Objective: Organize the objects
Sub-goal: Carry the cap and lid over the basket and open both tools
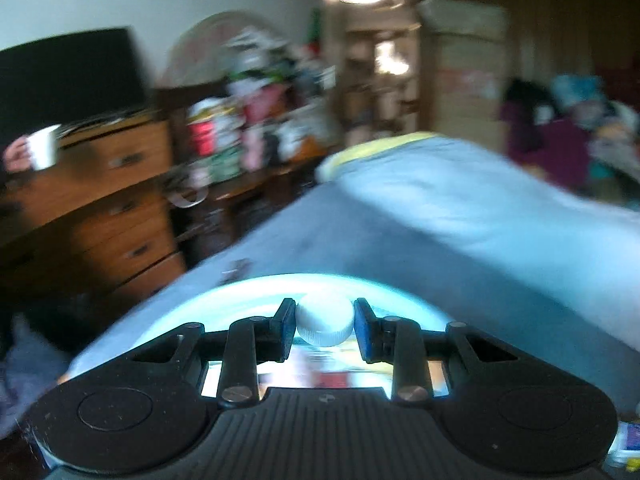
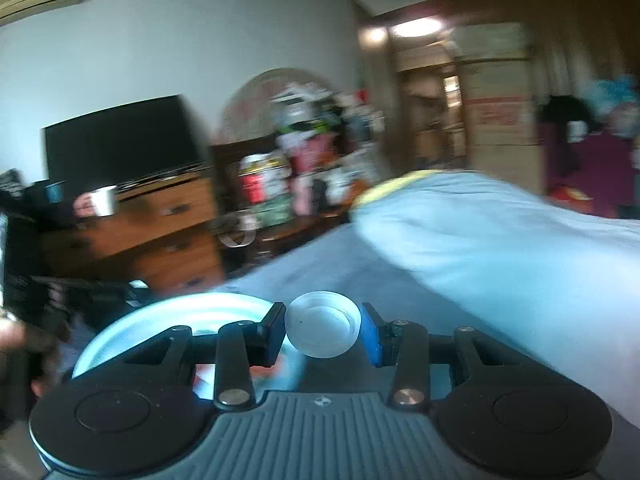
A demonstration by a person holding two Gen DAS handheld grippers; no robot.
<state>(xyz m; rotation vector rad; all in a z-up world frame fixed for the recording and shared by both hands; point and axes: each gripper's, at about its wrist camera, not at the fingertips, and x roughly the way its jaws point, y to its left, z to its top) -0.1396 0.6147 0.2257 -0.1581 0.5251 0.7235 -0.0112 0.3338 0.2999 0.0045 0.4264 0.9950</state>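
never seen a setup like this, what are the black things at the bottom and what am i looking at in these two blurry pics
Each picture comes from a wide-angle camera mounted on a hand-held gripper, looking forward along its two fingers; the black shape at the bottom is the gripper itself. A person holds one in each hand.

In the left wrist view, the left gripper is shut on a white bottle cap, ribbed side towards the camera. In the right wrist view, the right gripper is shut on a clear bottle cap, its hollow side facing up.

Below both sits a light blue plate on a bed with a bluish cover. Behind are a wooden dresser, a dark screen and cluttered shelves, all blurred.
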